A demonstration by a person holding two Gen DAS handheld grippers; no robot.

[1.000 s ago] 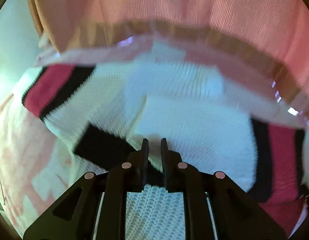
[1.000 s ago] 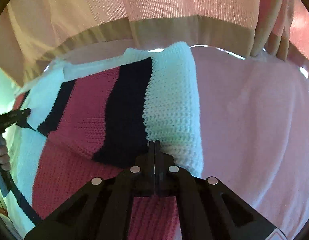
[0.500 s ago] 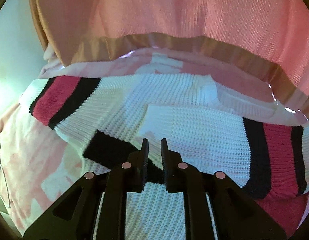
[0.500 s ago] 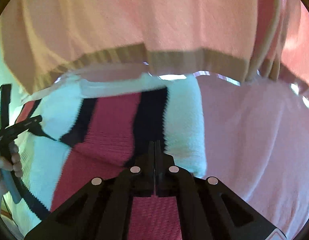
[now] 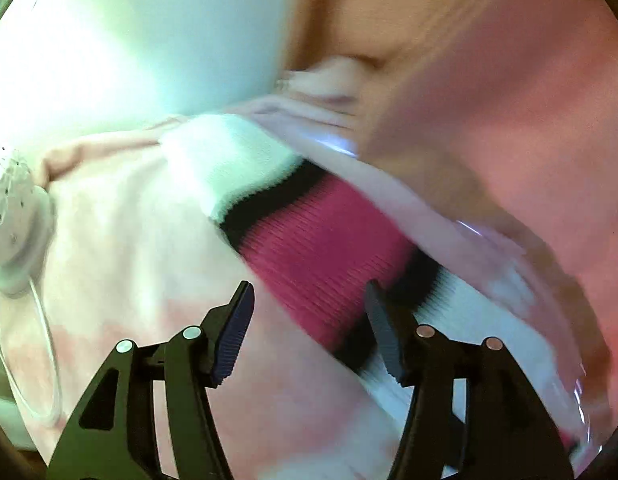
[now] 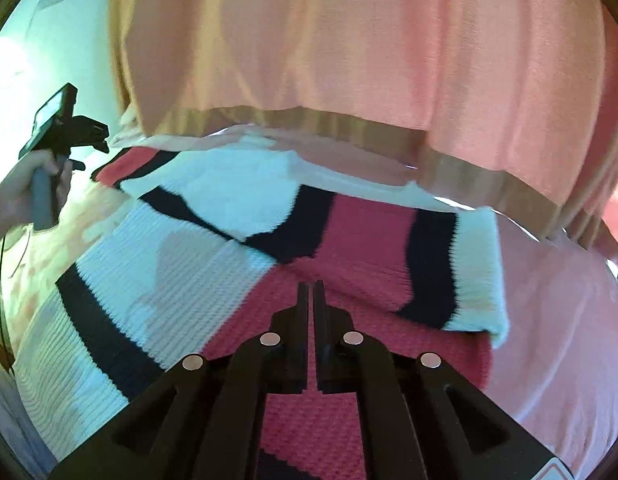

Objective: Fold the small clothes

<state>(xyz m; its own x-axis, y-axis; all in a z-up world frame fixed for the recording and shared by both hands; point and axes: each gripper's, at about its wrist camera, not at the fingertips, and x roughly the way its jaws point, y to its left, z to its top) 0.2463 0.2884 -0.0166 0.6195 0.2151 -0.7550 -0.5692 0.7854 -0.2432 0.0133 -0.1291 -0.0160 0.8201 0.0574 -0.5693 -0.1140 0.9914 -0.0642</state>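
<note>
Left claw (image 5: 309,328) swung off the striped knit sweater (image 6: 237,240), jaws opening, nothing gripped, cuff beyond its tips | right claw (image 6: 311,292) clenched empty above sweater on pink bedspread (image 6: 557,340)

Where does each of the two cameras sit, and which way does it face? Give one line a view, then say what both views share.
Left wrist view: sits on the left gripper, looking down along its opening, empty jaws at a striped sleeve on pink bedding; no body part shows.
Right wrist view: sits on the right gripper, jaws shut and empty, facing the sweater and curtain; the person's left hand shows at the left edge.
Shared: the striped sweater, the bedding and the curtain.
</note>
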